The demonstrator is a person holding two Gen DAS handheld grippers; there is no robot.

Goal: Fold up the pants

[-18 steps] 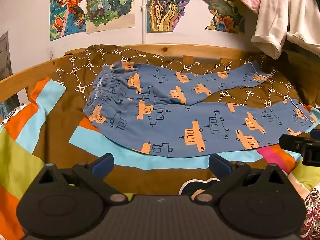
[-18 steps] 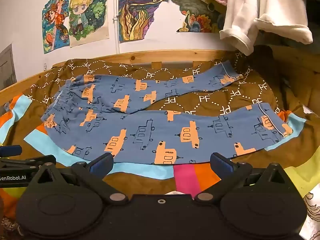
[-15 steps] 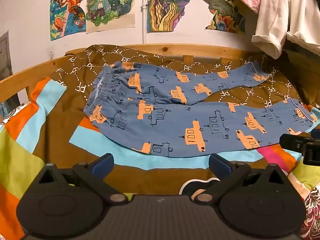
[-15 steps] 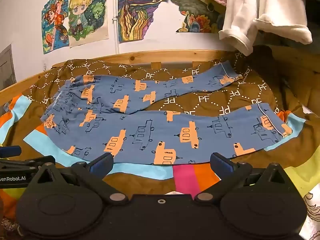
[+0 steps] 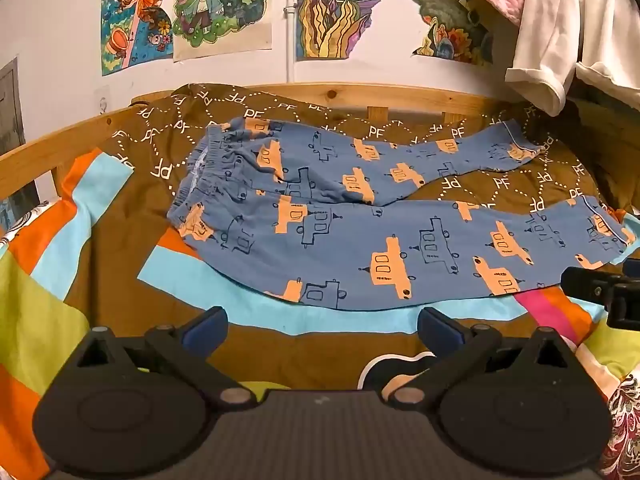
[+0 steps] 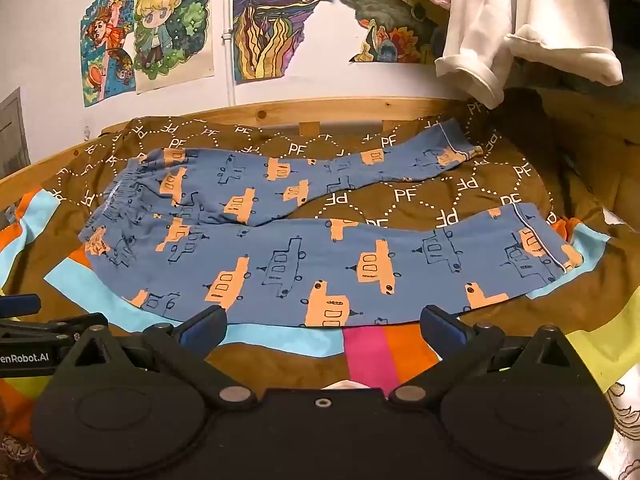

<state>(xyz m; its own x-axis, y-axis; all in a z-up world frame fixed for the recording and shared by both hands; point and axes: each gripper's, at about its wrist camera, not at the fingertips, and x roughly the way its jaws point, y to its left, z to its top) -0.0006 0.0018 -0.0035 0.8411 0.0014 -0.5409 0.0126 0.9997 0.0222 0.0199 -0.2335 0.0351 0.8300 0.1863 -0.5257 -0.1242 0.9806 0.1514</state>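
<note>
My left gripper (image 5: 322, 326) sits at the bottom of the left wrist frame, fingers spread wide, nothing between the blue pads (image 5: 206, 326), hovering over the bedspread (image 5: 100, 280) just short of the pants. My right gripper (image 6: 322, 326) is the same in its own view, fingers wide apart and empty, tips close to the near hem line of the cloth but I can't tell if they touch it. Pants (image 5: 360, 232) lie flat and unfolded across the middle of the frame, blue with orange and outline vehicle prints, waistband (image 5: 200, 176) bunched at centre left, both legs running to the right. Far leg angles toward the upper right, its cuff (image 5: 516, 144) near the wooden bed rail (image 5: 400, 98); near leg runs straight across to the right edge, with a wedge of brown PF-print cover showing between the legs. In the right wrist view the pants (image 6: 300, 248) fill the centre, the near leg cuff (image 6: 548, 248) at middle right. The bedspread is brown with cyan, orange, pink and lime stripes. The right gripper's body shows at the right edge of the left view (image 5: 600, 292), and the left one at the left edge of the right view (image 6: 36, 332). Cartoon posters (image 5: 220, 4) on the white wall along the top, a white garment (image 6: 520, 24) hanging at upper right
</note>
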